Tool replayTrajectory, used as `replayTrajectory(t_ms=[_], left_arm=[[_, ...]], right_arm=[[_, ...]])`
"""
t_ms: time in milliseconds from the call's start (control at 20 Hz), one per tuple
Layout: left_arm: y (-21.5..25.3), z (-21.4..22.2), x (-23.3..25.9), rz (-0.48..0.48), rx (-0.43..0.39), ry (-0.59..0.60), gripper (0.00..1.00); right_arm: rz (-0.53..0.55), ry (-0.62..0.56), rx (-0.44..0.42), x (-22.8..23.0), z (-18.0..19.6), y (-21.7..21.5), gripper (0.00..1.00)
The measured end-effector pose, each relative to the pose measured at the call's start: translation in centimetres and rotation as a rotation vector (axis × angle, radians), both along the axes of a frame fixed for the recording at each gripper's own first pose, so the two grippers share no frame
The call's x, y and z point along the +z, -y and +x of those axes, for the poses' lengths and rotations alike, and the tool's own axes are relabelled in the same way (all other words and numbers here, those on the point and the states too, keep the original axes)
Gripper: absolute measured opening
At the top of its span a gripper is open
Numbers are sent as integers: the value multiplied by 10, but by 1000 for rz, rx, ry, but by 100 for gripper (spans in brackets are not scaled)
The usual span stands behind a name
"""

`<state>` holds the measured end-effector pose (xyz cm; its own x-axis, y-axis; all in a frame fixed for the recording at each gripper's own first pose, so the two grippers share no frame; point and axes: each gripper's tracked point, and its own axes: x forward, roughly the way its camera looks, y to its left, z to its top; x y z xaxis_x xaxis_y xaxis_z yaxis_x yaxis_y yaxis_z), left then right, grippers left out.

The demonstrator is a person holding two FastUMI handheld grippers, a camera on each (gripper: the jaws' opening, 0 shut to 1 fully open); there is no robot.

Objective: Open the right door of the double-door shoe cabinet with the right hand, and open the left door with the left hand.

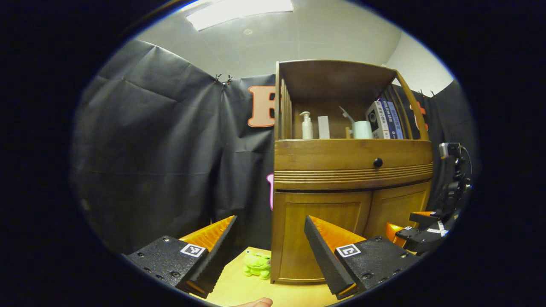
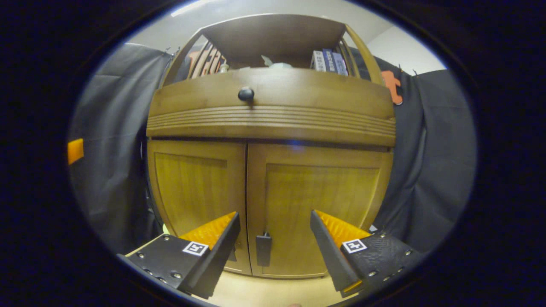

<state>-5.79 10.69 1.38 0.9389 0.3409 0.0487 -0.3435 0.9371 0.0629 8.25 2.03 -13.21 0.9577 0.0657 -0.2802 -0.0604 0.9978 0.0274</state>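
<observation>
On the pale wooden surface (image 2: 273, 294), the shoe cabinet (image 2: 268, 170) is standing shut; I'm holding my right gripper (image 2: 273, 243) spread facing its right door handle (image 2: 263, 249), left gripper (image 1: 269, 245) spread too.

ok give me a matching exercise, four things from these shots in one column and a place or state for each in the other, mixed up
Things:
1. green frog toy
2. pump bottle
3. right cabinet door
4. right tongs

Place or state:
A. closed, dark handle low by the centre seam
B. on the open upper shelf
C. open, in front of the door handle, not touching it
D. on the tabletop by the cabinet's left corner

Pairs: 1-D, 2-B, 3-A, 4-C
</observation>
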Motion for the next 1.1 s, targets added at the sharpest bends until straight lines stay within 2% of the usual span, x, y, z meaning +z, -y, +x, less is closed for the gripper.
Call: replayTrajectory(t_ms=[50,100,200,300,400,450,550,650,700,750,800,900,1100], left_arm=[[-6,-2,0,3,20,-1,91],[-11,-3,1,6,37,-2,91],[-19,-8,0,7,67,-4,92],[-24,-9,-1,4,84,-8,92],[-29,-10,-1,7,100,-9,92],[-32,-13,-1,10,108,-9,95],[-37,-15,-1,15,122,-8,99],[-42,-16,-1,15,133,-9,92],[-43,-15,-2,13,136,-12,92],[-43,-16,-4,12,138,-16,92],[-44,-16,-4,10,140,-17,92],[-44,-17,-4,5,134,-18,92],[-41,-18,-3,13,114,-17,92]], right_arm=[[3,-29,4,-14,7,-3,95],[9,-52,11,-26,10,-8,90],[8,-92,13,-45,17,-14,92],[-10,-135,18,-64,22,-18,75],[-23,-167,20,-80,27,-23,74],[-29,-177,2,-78,25,-20,74],[-30,-196,-17,-97,41,-20,40],[-13,-225,-26,-108,47,-22,39],[8,-215,-44,-105,46,-22,34],[21,-218,-53,-107,46,-21,36],[31,-204,-61,-105,44,-21,34],[22,-197,-62,-107,42,-20,26],[35,-190,-88,-102,39,-19,30]])
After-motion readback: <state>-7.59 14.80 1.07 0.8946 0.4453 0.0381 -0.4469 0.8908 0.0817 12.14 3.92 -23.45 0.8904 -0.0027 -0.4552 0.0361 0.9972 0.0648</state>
